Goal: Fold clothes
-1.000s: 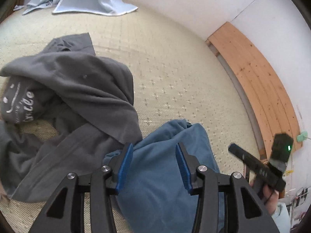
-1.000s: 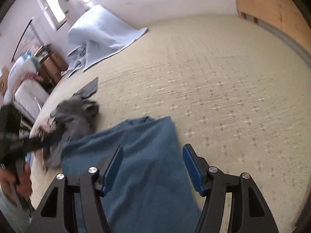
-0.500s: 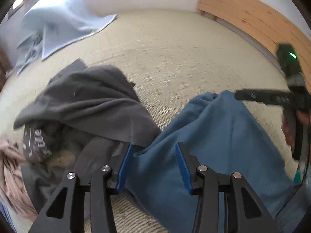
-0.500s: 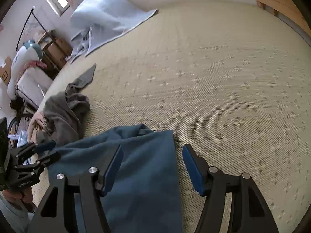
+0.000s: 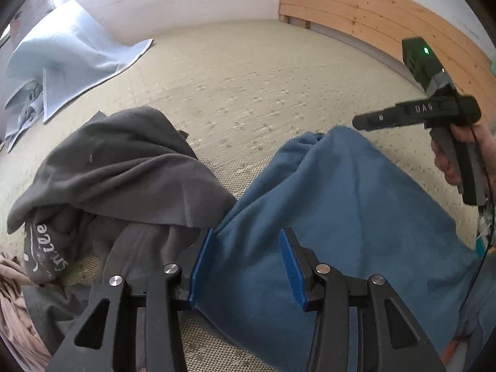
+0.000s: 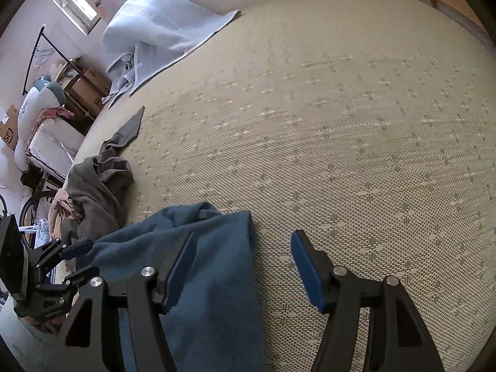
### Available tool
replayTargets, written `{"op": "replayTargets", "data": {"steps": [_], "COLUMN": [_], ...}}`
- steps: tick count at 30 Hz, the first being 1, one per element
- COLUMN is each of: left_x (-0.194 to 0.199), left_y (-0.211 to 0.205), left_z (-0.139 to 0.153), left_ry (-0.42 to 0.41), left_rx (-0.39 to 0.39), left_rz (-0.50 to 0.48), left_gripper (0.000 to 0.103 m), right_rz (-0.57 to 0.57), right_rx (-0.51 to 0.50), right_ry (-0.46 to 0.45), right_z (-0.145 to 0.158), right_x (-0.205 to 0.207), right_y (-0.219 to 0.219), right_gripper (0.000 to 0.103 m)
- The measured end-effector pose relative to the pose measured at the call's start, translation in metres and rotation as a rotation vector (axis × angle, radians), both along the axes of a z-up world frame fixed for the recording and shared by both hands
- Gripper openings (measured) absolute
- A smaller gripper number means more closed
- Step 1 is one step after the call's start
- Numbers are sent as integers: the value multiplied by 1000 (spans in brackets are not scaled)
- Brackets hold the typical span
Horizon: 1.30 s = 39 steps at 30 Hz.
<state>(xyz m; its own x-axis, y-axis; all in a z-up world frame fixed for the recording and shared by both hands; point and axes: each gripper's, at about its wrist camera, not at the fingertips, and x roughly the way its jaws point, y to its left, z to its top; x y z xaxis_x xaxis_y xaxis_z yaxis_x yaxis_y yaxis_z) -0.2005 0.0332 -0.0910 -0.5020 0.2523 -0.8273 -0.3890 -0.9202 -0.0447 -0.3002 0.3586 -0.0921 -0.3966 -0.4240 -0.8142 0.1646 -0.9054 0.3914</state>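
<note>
One blue garment lies on the woven mat, its long axis running away from the cameras to a bunched far end. Just to its left one dark grey garment lies crumpled, its edge overlapping the blue cloth, with a pink cloth beyond it. Two grippers hover over the blue garment with jaws wide apart and holding nothing: the left gripper above its near-left part, the right gripper over its right edge.

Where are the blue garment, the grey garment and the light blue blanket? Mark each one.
blue garment [image 5: 341,210]: left wrist view, middle of its spread cloth.
grey garment [image 5: 124,167]: left wrist view, top fold of the heap.
light blue blanket [image 6: 164,24]: right wrist view, its raised upper part.
</note>
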Motion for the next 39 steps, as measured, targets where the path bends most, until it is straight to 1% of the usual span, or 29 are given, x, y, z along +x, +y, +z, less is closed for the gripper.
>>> {"op": "replayTargets", "data": {"steps": [1,2,4,5,9,11,16,17,18,19,20,22,25,27,28,30,31,32,33,34,35,36,37,38,39], "left_x": [0,-1,-1,0,2,3,6,7,8,10,11,16,22,23,21,19,19,18,16,17,17,18,18,18,19], "left_y": [-2,-3,-6,-8,-5,-3,-15,-17,-20,-24,-28,-36,-48,-55,-58,-59,-58,-58,-59,-63,-66,-69,-74,-80,-87], "left_z": [0,0,3,4,-1,0,8,10,13,16,19,26,33,33,31,23,21,19,18,20,21,23,26,29,31], "left_ry": [5,10,17,20,30,47,58,60,62,65,68,82,90,79,62,23,19,11,1,-3,-5,-4,-2,-3,-17], "left_rx": [-6,-12,-14,-20,-65,-69,-1,11,28,45,62,86,102,110,113,89,70,58,56,73,88,95,104,121,163], "left_rz": [12,24,40,47,40,34,45,45,51,56,61,75,105,124,138,158,167,177,193,206,219,235,259,283,301], "left_gripper": [38,29,22,15,7,3,2,1,1,1,1,1,1,1,1,1,2,3,6,7,9,10,11,18,27], "right_rz": [4,8,16,21,37,48,88,102,115,118,122,131,146,134,131,123,111,100,82,65,49,23,-4,-32,-55], "right_rx": [2,4,8,10,17,30,68,72,87,110,122,145,147,148,145,162,189,217,240,263,261,262,263,251,226], "right_ry": [-1,-2,-4,-6,-10,-11,-2,-3,-1,6,25,63,147,200,206,183,165,146,127,107,108,124,140,165,187], "right_z": [0,-1,-2,-2,-4,-6,-12,-13,-14,-14,-9,0,24,33,33,20,12,4,-2,-7,-6,-1,4,12,20], "right_x": [0,1,1,2,3,3,4,4,5,5,6,8,12,14,13,7,4,1,-2,-5,-6,-5,-5,-3,-1], "right_y": [-1,-1,-2,-3,-5,-10,-29,-34,-39,-42,-45,-51,-60,-64,-66,-73,-76,-78,-77,-76,-73,-67,-62,-56,-48], "right_gripper": [67,67,67,67,67,67,66,62,42,8,5,4,4,4,4,6,8,8,15,22,27,40,52,54,55]}}
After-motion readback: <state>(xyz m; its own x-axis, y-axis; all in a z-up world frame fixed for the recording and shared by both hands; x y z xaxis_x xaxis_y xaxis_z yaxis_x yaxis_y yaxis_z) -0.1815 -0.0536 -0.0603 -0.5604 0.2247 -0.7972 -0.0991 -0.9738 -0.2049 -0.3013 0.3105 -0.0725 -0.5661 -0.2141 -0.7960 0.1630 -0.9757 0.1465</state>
